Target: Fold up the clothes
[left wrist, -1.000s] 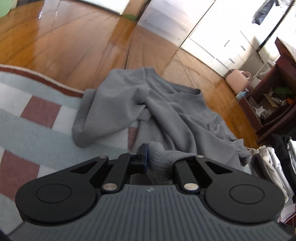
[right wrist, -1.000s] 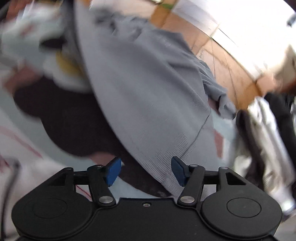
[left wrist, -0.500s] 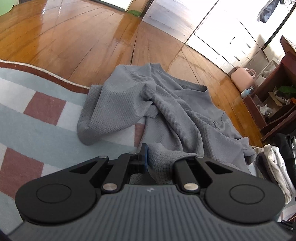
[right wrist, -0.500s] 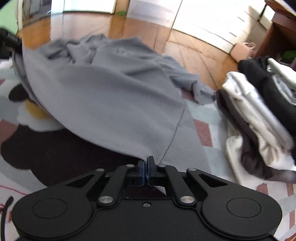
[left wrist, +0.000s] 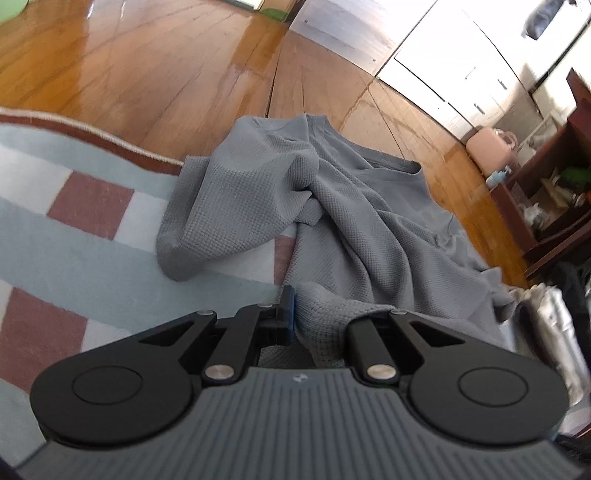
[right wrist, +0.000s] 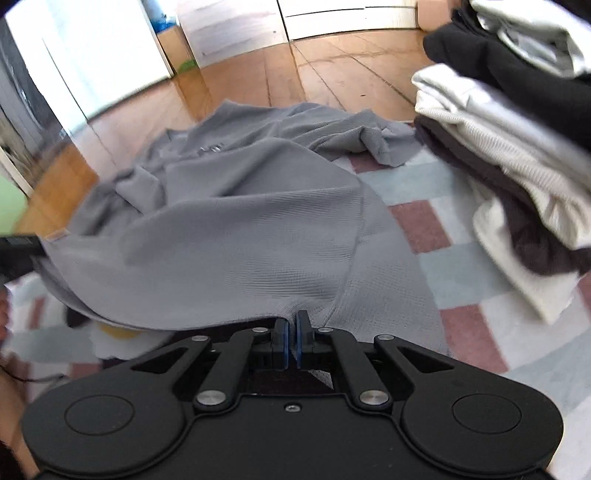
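Observation:
A grey waffle-knit shirt [left wrist: 354,221] lies crumpled across the checked rug [left wrist: 74,236] and onto the wood floor, collar at the far end. My left gripper [left wrist: 295,314] is shut on a bunched corner of its hem, and the cloth hides the right finger. In the right wrist view the same grey shirt [right wrist: 229,229] stretches away from me, lifted off the rug along its near edge. My right gripper [right wrist: 292,339] is shut on that hem, blue pads pinched together. The left gripper's black body shows at the far left edge, holding the other corner.
A pile of white, dark brown and black clothes [right wrist: 517,155] sits on the rug to the right of the shirt. A dark wooden shelf unit [left wrist: 554,177] and a pink container [left wrist: 487,144] stand at the far right. White cabinets [right wrist: 347,14] line the back wall.
My right gripper went from open over the shirt's hem to shut on it, then rolled and lifted the edge. The left gripper kept its grip and hardly moved.

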Tool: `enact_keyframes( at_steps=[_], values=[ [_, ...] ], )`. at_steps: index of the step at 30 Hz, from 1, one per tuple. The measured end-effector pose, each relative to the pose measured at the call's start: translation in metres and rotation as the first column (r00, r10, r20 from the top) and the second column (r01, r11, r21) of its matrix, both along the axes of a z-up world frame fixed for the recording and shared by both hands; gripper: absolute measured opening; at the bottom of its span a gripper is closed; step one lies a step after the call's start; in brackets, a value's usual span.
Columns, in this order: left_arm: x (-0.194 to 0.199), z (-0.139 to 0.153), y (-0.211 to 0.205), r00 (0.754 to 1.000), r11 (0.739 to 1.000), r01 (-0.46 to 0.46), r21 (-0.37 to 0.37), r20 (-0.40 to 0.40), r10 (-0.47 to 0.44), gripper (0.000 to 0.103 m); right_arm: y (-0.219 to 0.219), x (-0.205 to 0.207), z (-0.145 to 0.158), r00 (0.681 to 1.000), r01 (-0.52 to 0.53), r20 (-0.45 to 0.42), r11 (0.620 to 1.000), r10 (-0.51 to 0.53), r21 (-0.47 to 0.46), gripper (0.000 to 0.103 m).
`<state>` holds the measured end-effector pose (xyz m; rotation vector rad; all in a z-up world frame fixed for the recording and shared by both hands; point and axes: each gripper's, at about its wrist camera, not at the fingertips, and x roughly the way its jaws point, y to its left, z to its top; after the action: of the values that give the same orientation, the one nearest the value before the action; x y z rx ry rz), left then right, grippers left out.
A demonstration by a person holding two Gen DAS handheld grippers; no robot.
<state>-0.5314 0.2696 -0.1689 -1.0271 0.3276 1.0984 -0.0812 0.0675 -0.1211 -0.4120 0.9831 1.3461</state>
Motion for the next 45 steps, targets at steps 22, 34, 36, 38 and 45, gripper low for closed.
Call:
enact_keyframes(
  at_steps=[22, 34, 36, 38, 45],
  values=[
    [-0.001, -0.013, 0.011, 1.0, 0.998, 0.018, -0.061, 0.013, -0.018, 0.008, -0.002, 0.021, -0.013, 0.98, 0.16, -0.122, 0.987, -0.157, 0.014, 0.011],
    [0.002, -0.014, 0.012, 0.999, 0.997, 0.033, -0.063, 0.011, -0.032, 0.008, 0.023, -0.049, -0.037, 0.887, -0.127, 0.42, 0.976, 0.191, -0.175, 0.0],
    [0.004, -0.013, 0.011, 0.999, 0.997, 0.045, -0.055, 0.017, -0.045, 0.008, 0.025, -0.046, -0.022, 0.85, -0.111, 0.504, 0.988, 0.152, -0.111, 0.0],
    [0.009, -0.011, 0.008, 0.997, 0.996, 0.077, -0.037, 0.029, -0.076, 0.011, 0.023, -0.027, 0.007, 0.843, -0.024, 0.537, 1.0, 0.022, -0.004, 0.0],
    [0.087, -0.005, -0.025, 0.899, 0.902, 0.429, 0.04, -0.115, -0.423, 0.017, 0.018, 0.034, 0.063, 0.757, 0.176, 0.598, 0.963, -0.264, 0.203, 0.0]
  ],
)
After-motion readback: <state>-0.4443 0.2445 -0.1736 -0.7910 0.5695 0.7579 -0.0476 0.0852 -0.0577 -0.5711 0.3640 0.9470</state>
